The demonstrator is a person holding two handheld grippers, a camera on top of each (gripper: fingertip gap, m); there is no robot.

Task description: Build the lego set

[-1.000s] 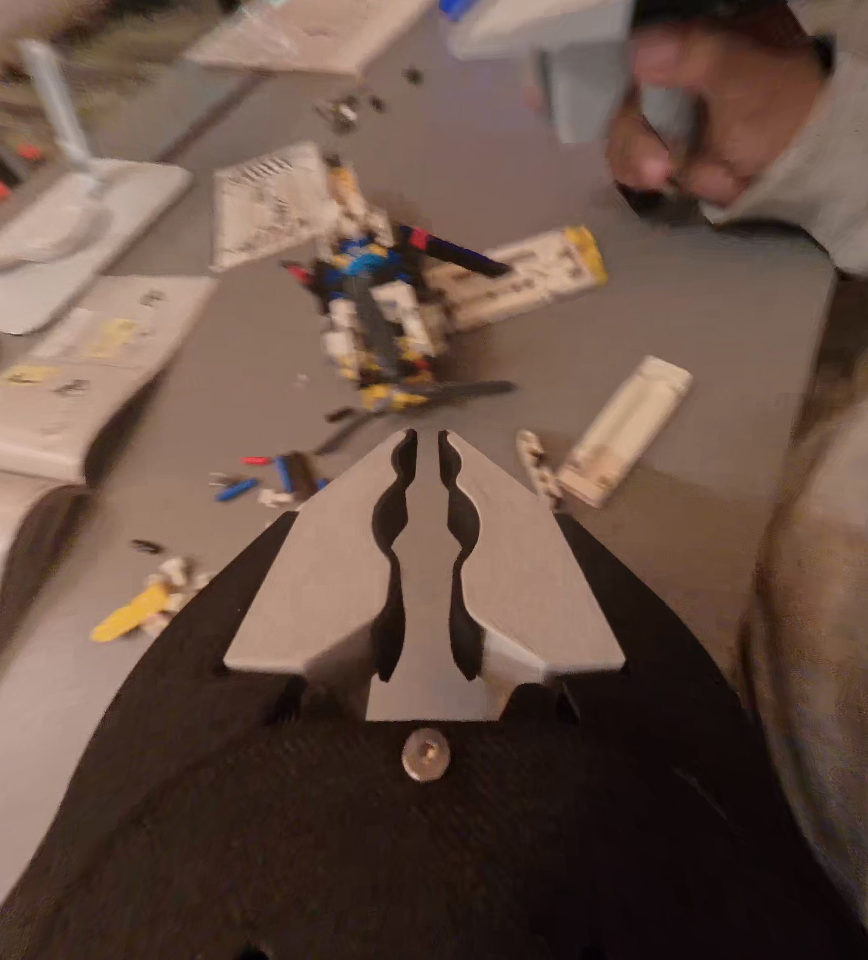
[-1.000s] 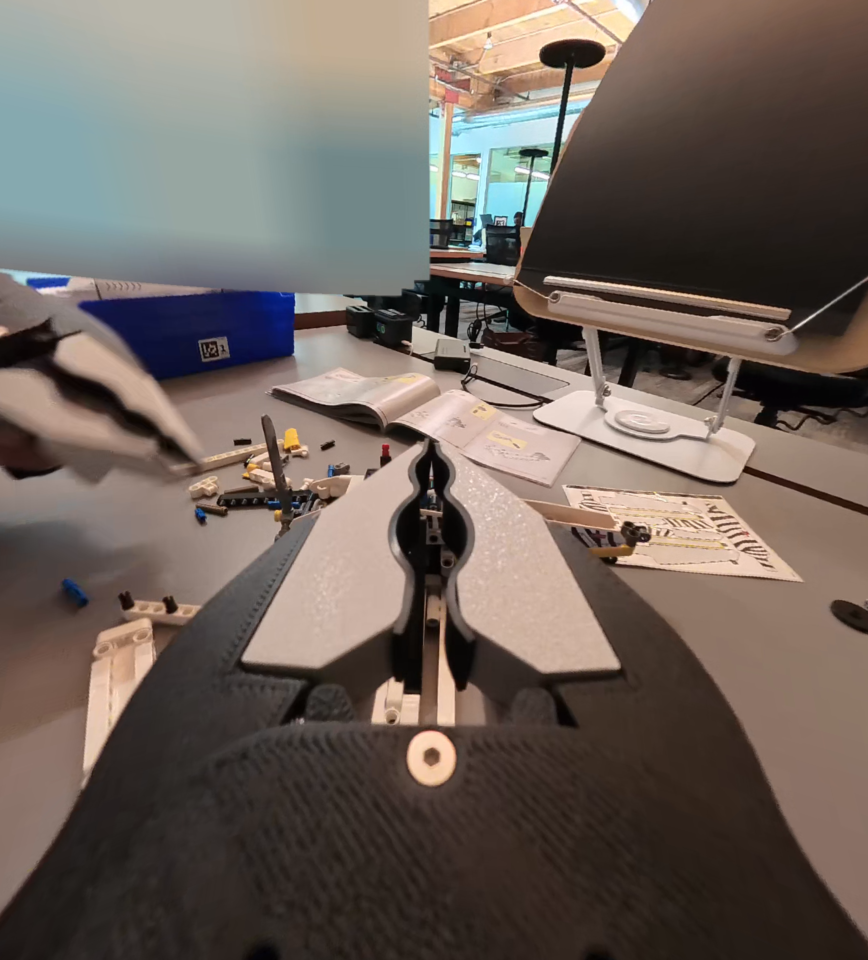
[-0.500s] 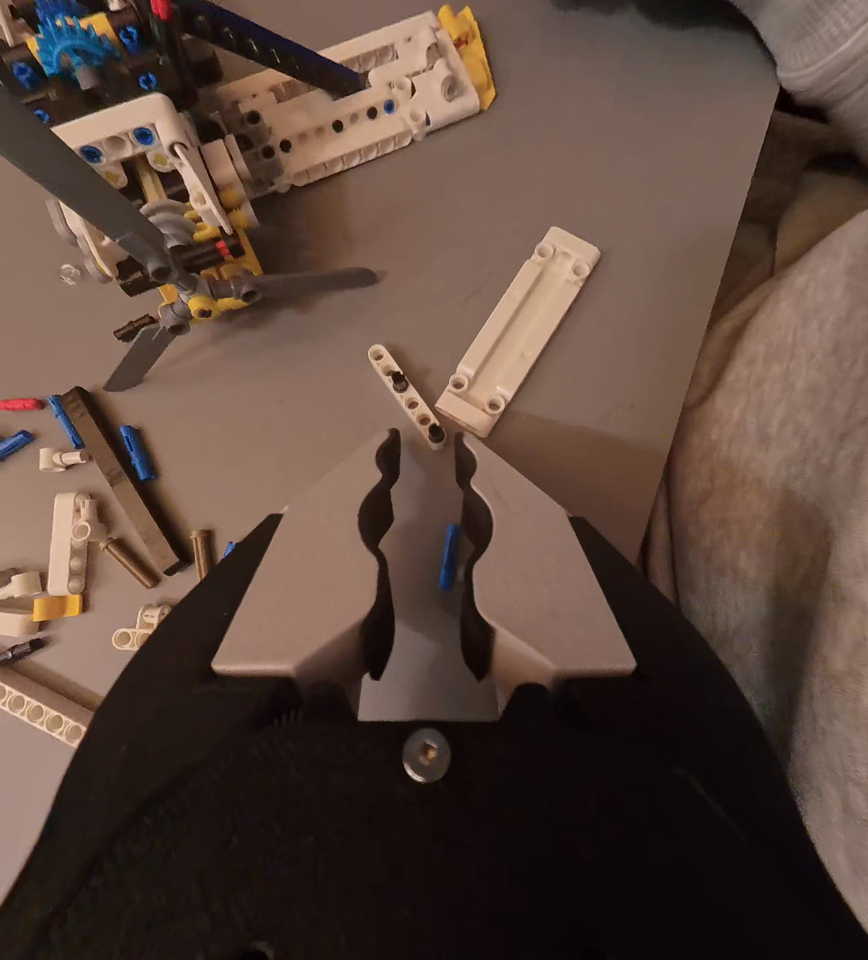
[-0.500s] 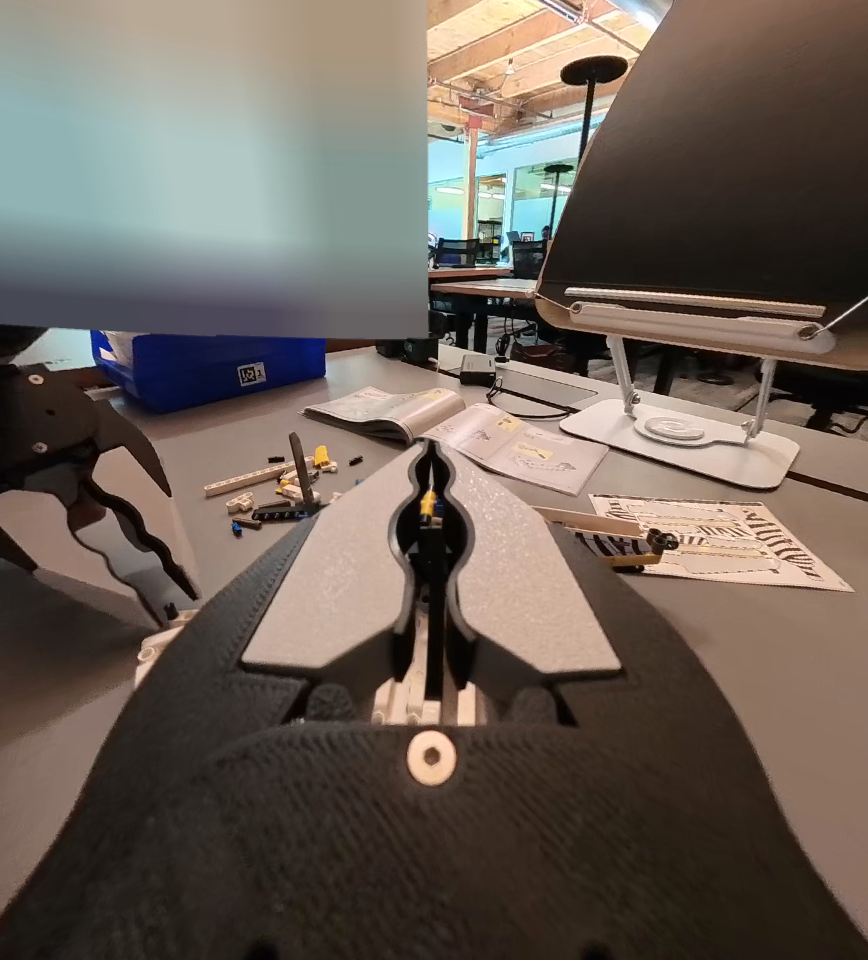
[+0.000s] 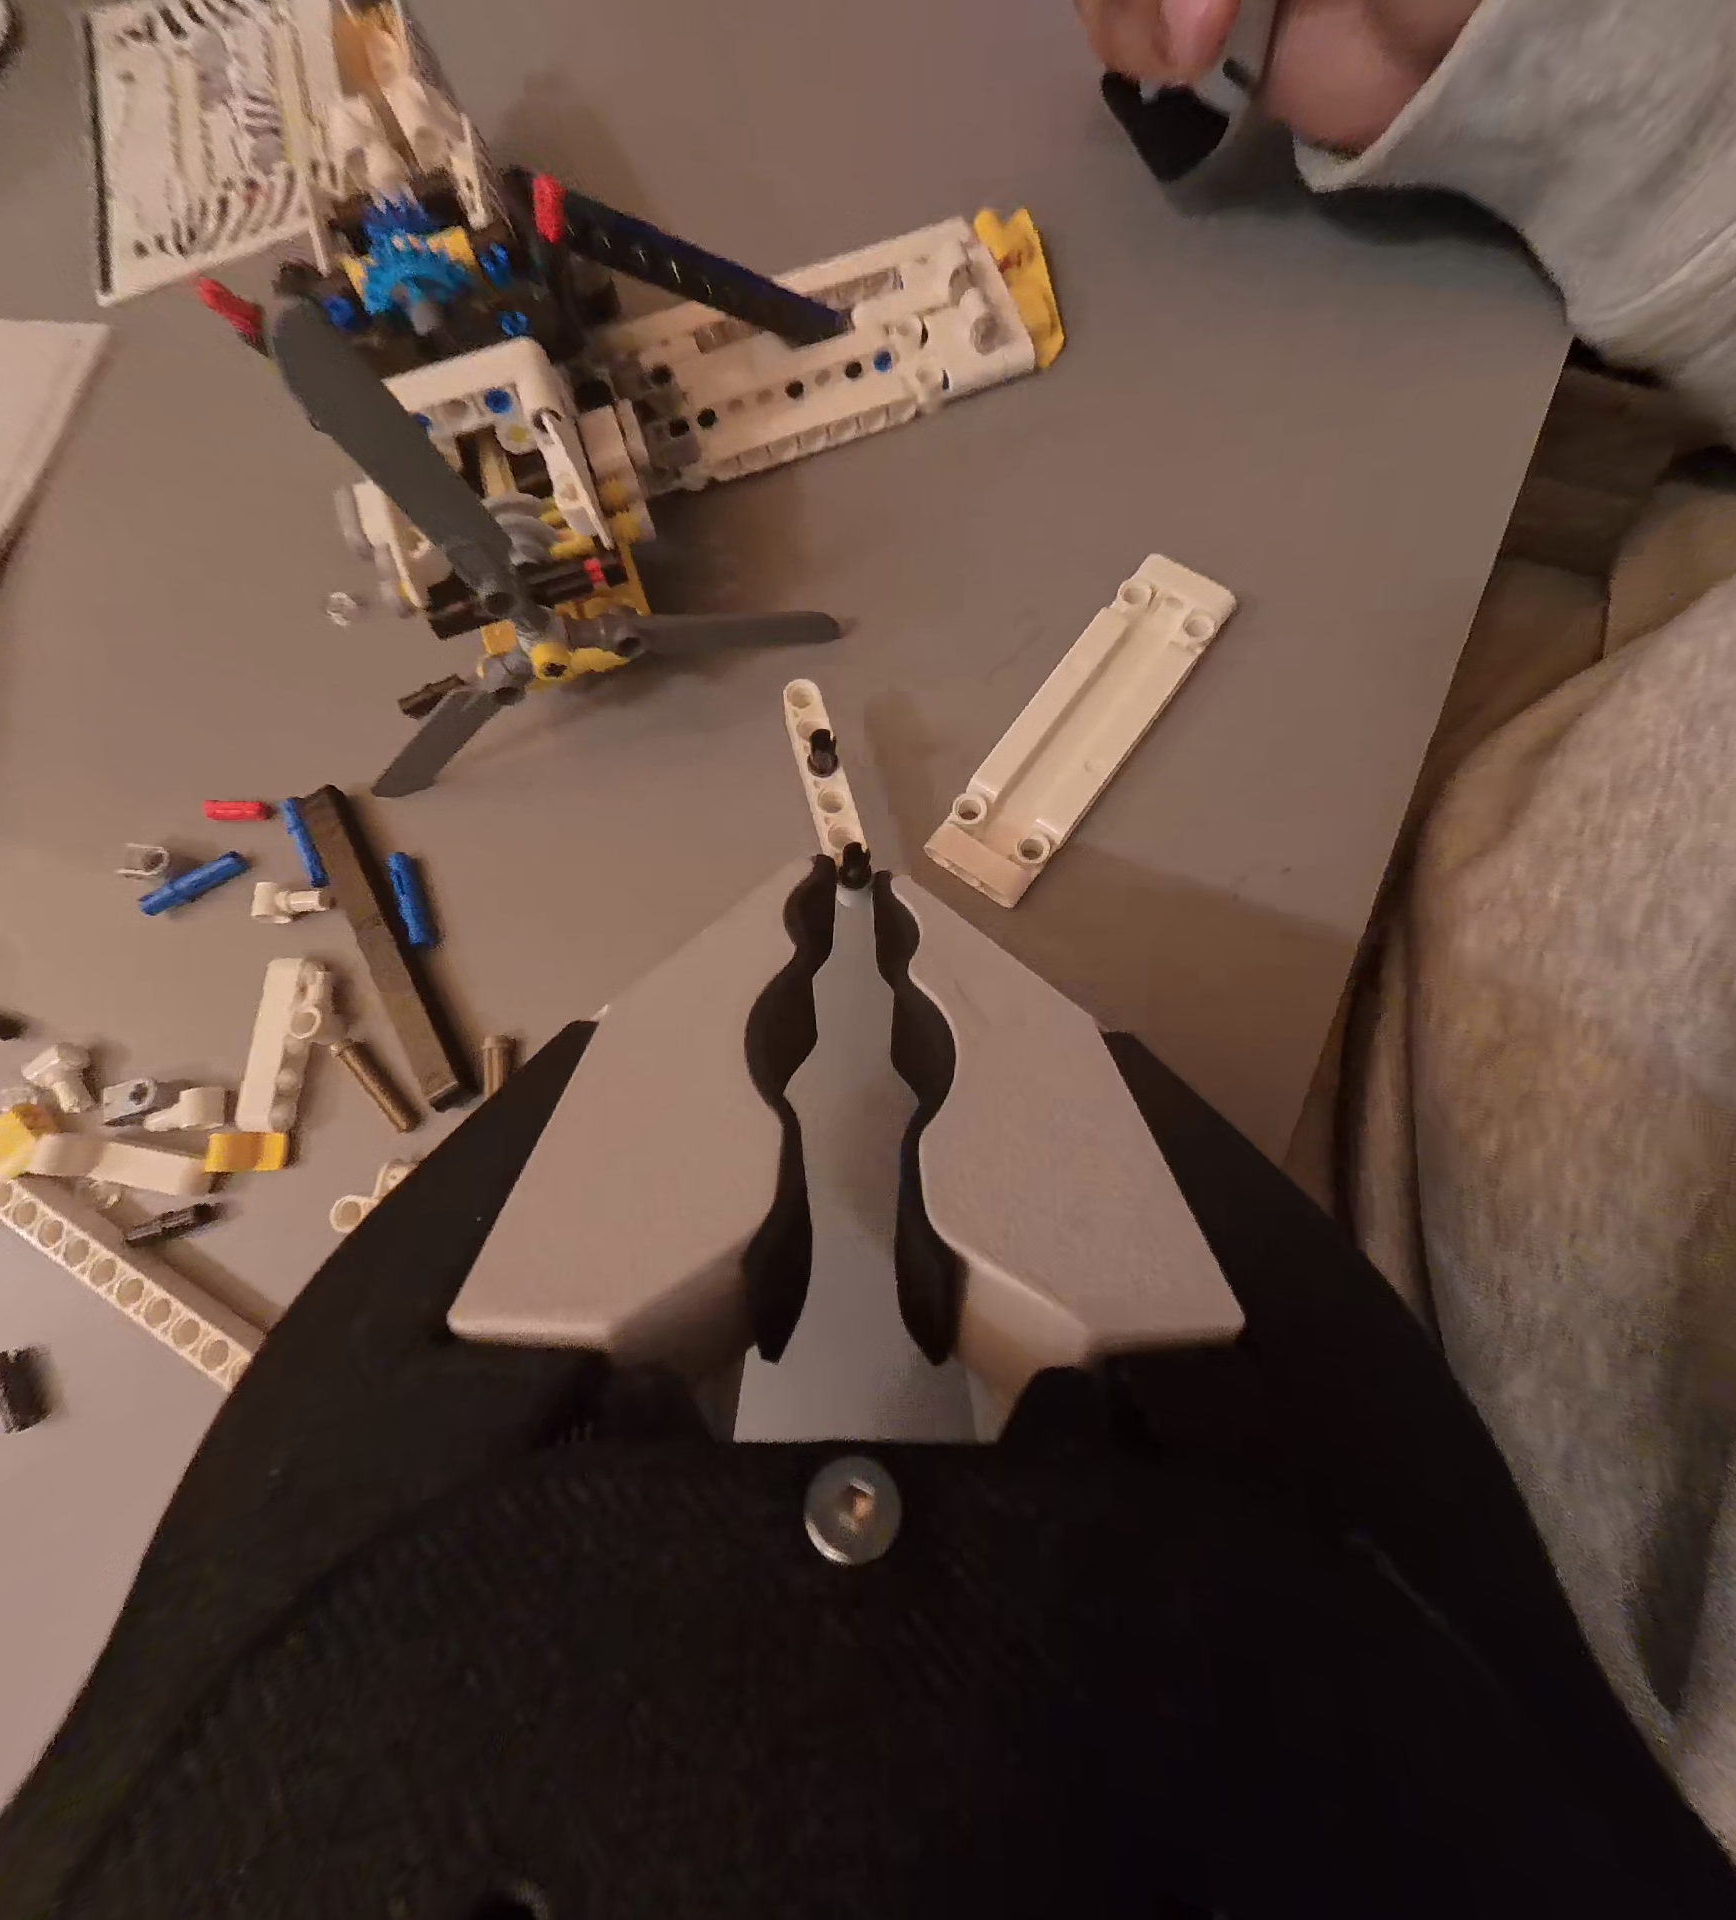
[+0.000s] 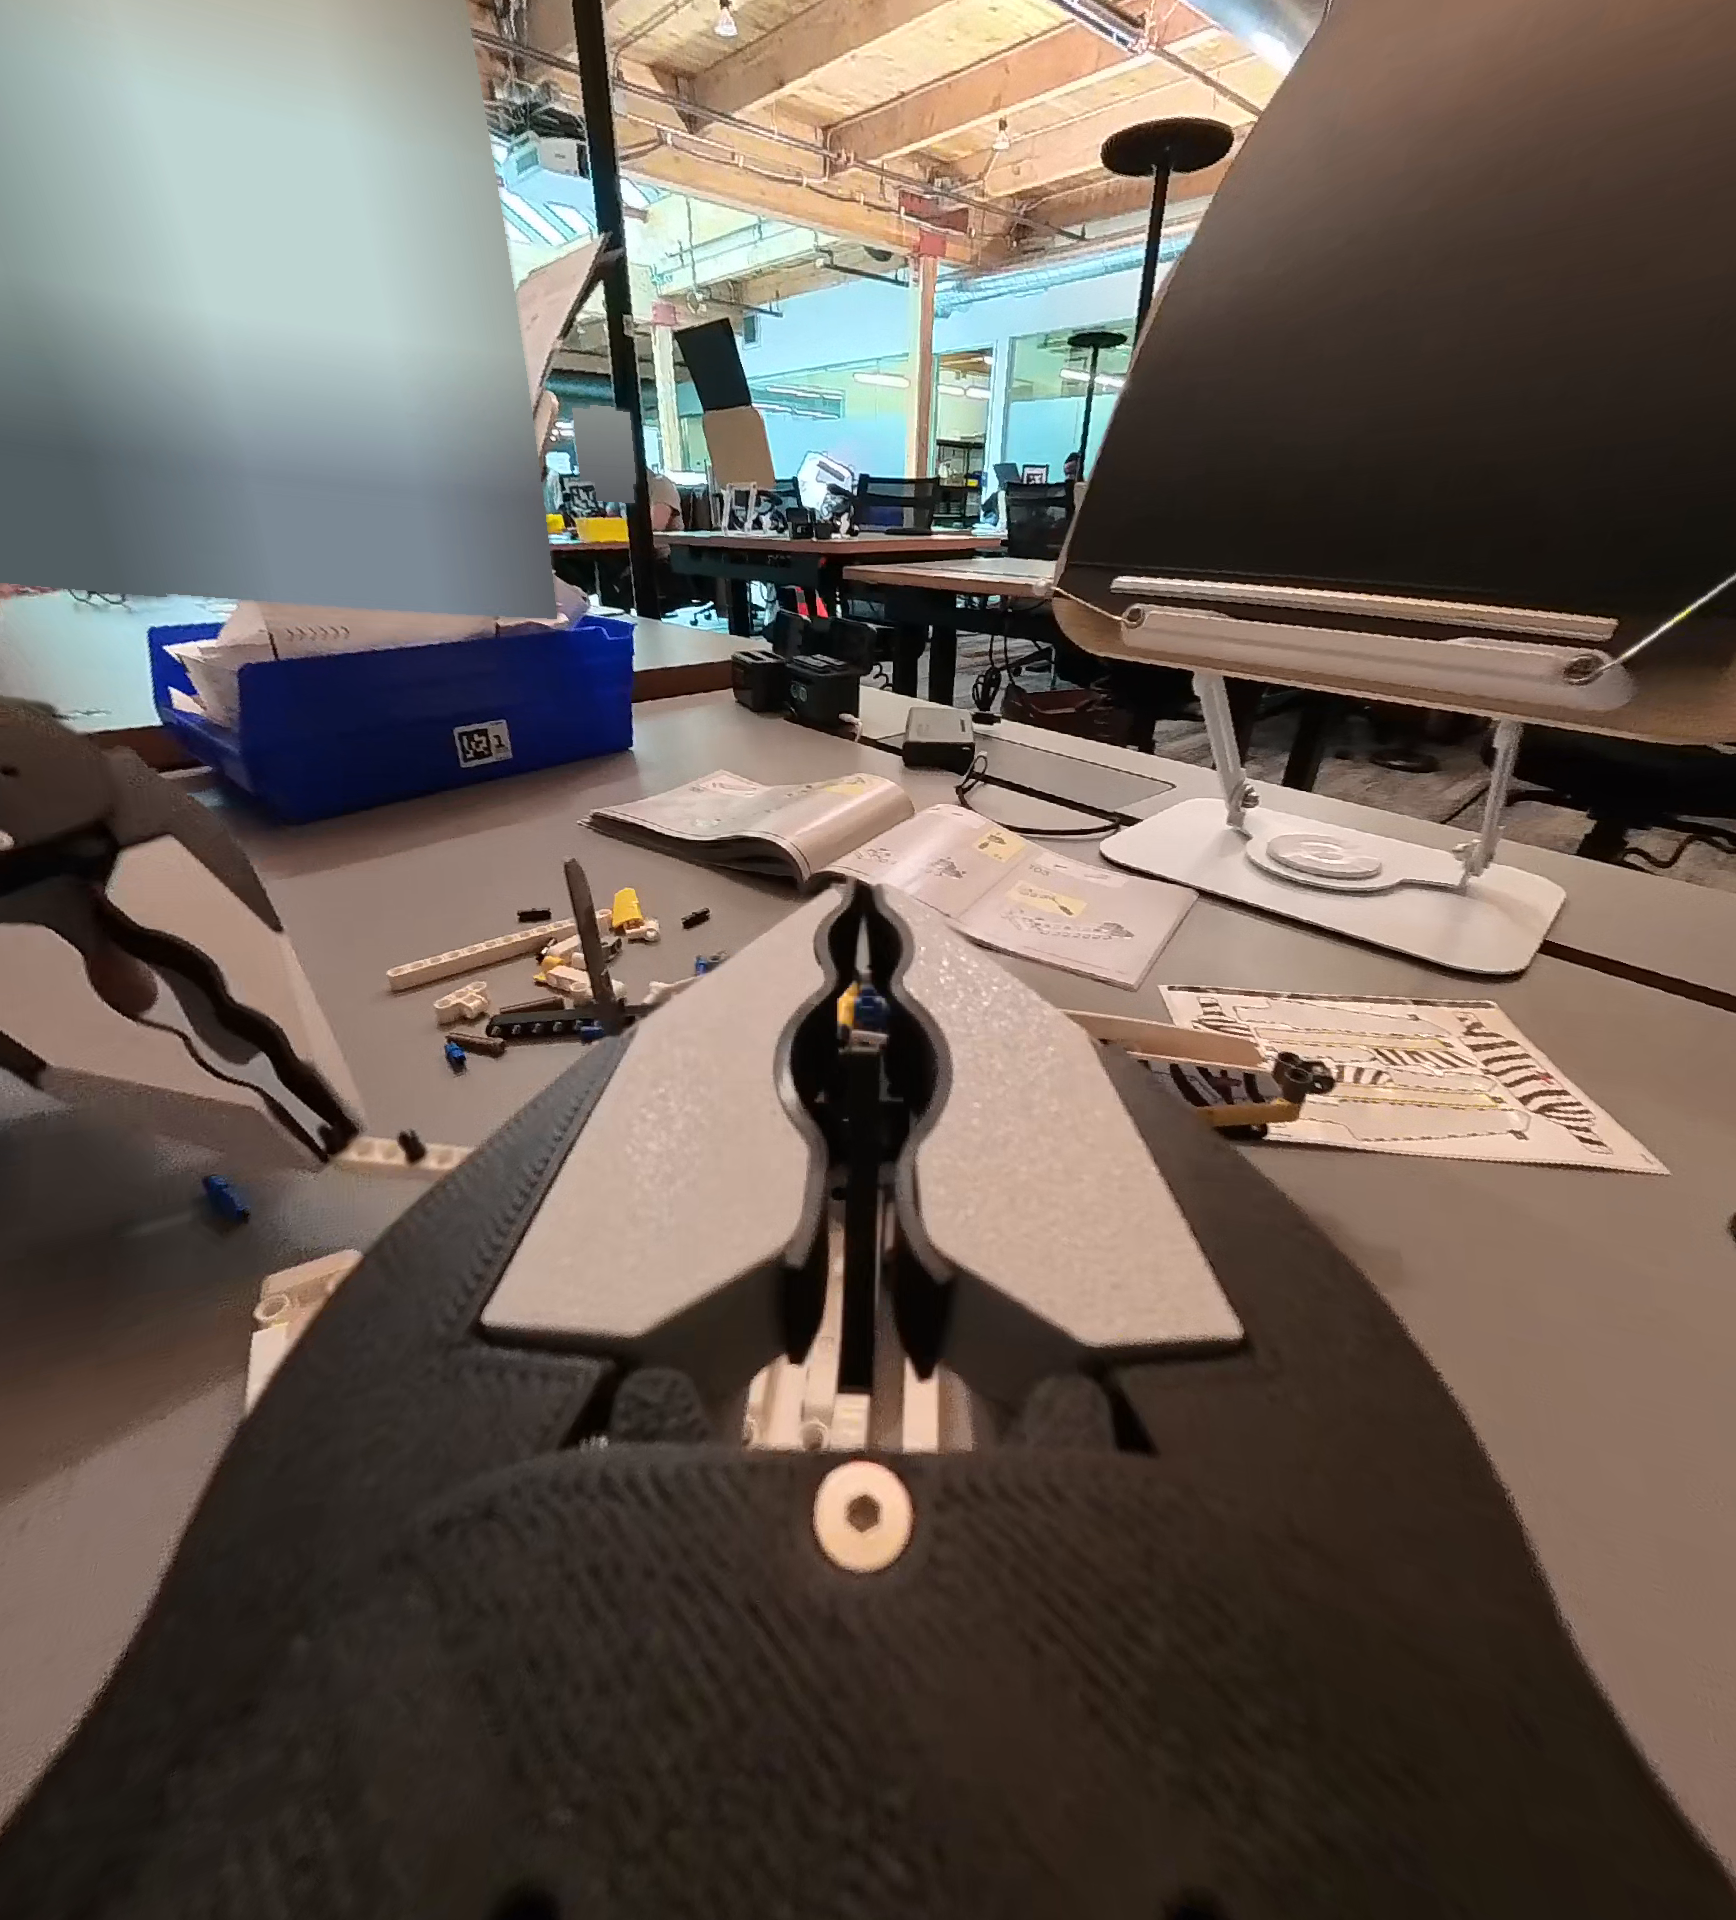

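The half-built lego model [image 5: 490, 416], white, yellow and black with grey propeller blades, stands on the grey table. A short white beam [image 5: 822, 769] with two black pins lies in front of it. My left gripper [image 5: 851, 881] is shut on that beam's near end. The right wrist view shows this from the side, left gripper [image 6: 329, 1138] on the beam [image 6: 396, 1151]. My right gripper [image 6: 859, 909] has its tips together and hovers over the model's tail. The model's black beam and yellow-blue parts [image 6: 864, 1013] show through the gap between its fingers.
A white panel [image 5: 1082, 727] lies right of the beam, near the table edge [image 5: 1446, 779] and a person's grey-clothed lap. Loose parts [image 5: 272, 1039] lie to the left. An open booklet [image 6: 843, 842], sticker sheet [image 6: 1383, 1070], blue bin [image 6: 396, 717] and metal stand [image 6: 1331, 862] sit farther back. The gap from one gripper's tips to the other's is roughly 20 cm.
My left gripper dropped toward the table, moved to the white beam and narrowed its jaws onto the beam's end. My right gripper stayed shut over the model and shifted only slightly.
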